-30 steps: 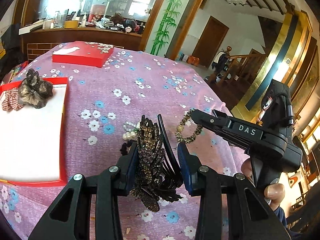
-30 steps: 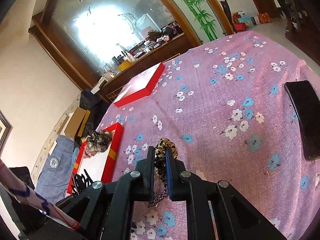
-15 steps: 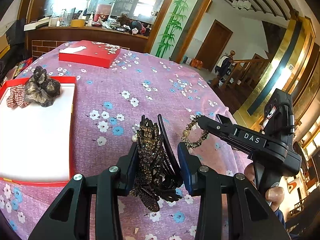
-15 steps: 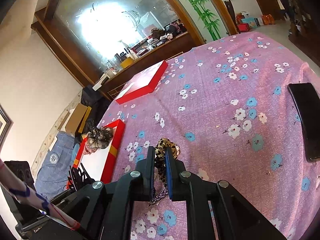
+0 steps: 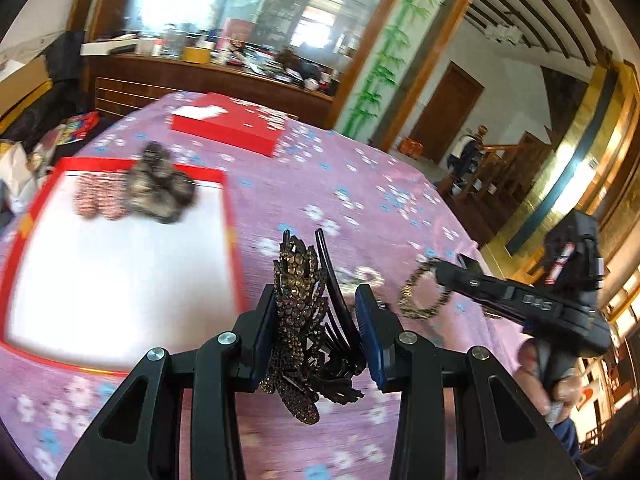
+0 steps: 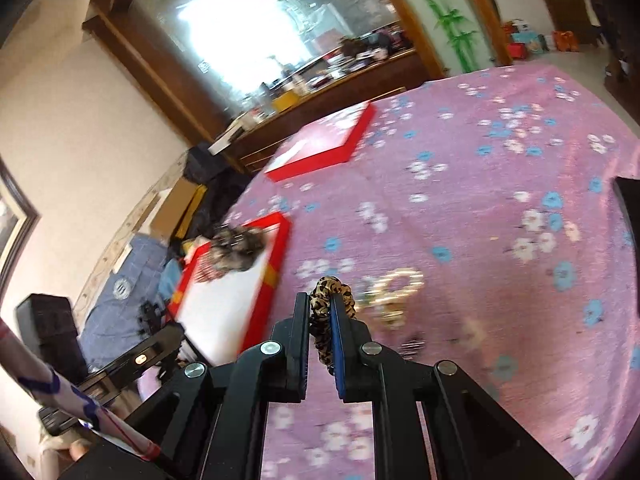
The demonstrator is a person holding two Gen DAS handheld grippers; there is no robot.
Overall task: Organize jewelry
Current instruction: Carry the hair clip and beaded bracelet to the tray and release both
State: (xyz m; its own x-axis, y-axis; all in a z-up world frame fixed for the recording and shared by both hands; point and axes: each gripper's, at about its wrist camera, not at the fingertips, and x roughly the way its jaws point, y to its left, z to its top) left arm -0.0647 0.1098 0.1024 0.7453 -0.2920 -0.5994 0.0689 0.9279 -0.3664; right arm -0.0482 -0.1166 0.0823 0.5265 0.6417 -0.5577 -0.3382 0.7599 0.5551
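My left gripper is shut on a large rhinestone claw hair clip, held above the pink floral tablecloth just right of the red-rimmed white tray. Inside the tray lie a dark hair bow and a red checked scrunchie. My right gripper is shut on a leopard-print scrunchie. In the left wrist view that scrunchie hangs from the right gripper's tips to the right of the clip. The tray sits left of the right gripper. A pearl bracelet lies blurred on the cloth.
A red box lid rests at the far side of the table. A black phone lies at the right edge in the right wrist view. A cluttered wooden counter stands behind the table, with bags and boxes on the floor to the left.
Both grippers have swung left toward the tray, each keeping its item. The tray now fills more of both views, and the background is blurred by motion.
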